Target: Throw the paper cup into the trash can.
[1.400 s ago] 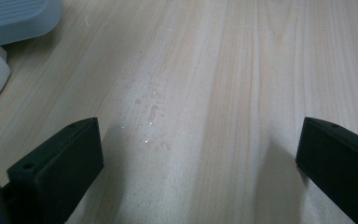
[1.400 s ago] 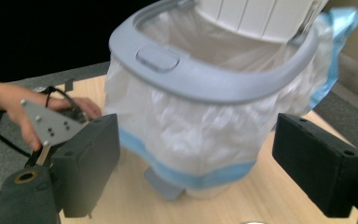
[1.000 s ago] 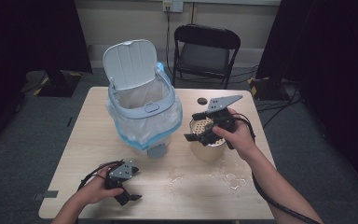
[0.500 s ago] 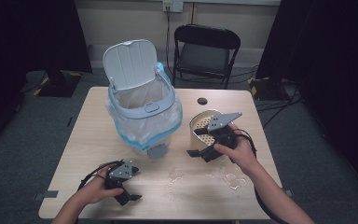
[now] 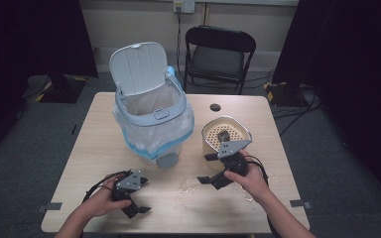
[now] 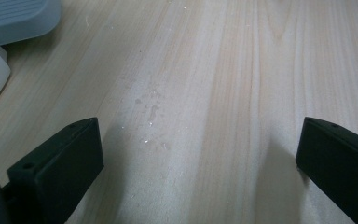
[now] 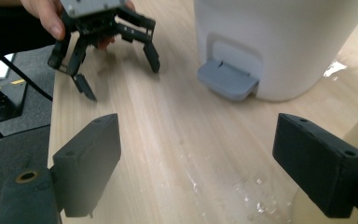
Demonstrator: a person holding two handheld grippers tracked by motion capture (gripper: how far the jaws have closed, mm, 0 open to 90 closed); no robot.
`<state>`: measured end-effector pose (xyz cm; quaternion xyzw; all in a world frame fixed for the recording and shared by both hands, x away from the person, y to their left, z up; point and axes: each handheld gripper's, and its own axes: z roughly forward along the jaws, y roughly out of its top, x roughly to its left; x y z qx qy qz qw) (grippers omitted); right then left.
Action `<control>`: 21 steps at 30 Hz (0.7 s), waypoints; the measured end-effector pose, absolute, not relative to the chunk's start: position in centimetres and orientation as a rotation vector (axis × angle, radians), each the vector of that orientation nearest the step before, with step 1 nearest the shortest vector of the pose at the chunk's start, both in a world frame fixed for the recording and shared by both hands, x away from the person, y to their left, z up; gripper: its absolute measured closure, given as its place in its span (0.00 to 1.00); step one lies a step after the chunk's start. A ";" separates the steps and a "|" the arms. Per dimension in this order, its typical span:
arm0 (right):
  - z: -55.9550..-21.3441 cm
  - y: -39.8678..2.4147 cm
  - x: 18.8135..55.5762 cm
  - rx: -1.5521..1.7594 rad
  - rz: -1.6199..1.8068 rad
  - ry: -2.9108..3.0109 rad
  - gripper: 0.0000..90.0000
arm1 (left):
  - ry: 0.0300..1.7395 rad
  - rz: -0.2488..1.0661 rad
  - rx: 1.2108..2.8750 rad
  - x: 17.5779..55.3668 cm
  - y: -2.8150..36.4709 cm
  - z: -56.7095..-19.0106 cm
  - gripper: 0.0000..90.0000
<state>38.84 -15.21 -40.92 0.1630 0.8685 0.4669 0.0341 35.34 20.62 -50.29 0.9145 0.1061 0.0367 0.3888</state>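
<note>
A white pedal bin [image 5: 151,124] with a pale blue rim, a raised lid and a clear liner stands mid-table. To its right is a cream strainer bowl [image 5: 226,135] holding something dark. My right gripper [image 5: 204,168] hovers low just in front of that bowl, open, nothing between its jaws; in the right gripper view it [image 7: 196,144] faces the bin's grey pedal [image 7: 226,79] and the left gripper [image 7: 116,56]. My left gripper [image 5: 141,196] rests open near the front edge, over bare wood [image 6: 200,140].
Wet specks or crumbs [image 5: 193,186] lie scattered on the wooden table [image 5: 89,148] between the grippers. A small black disc [image 5: 215,107] lies at the far edge. A black folding chair [image 5: 218,54] stands behind the table.
My right gripper has come back and down from above the strainer bowl to the table in front of it. The left gripper has stayed put.
</note>
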 end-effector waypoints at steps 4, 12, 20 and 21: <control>-41.8 -15.2 38.3 0.472 1.407 2.601 0.14 | 0.271 0.093 2.327 35.3 20.6 -50.3 0.00; -41.4 -15.4 37.7 0.457 1.453 2.628 0.16 | 0.270 0.094 2.330 35.3 20.6 -50.3 0.00; -43.2 -14.7 35.8 0.420 1.466 2.721 0.16 | 0.270 0.094 2.325 35.3 20.6 -50.3 0.00; -43.8 -14.6 35.6 0.412 1.455 2.740 0.16 | 0.269 0.094 2.326 35.3 20.6 -50.3 0.00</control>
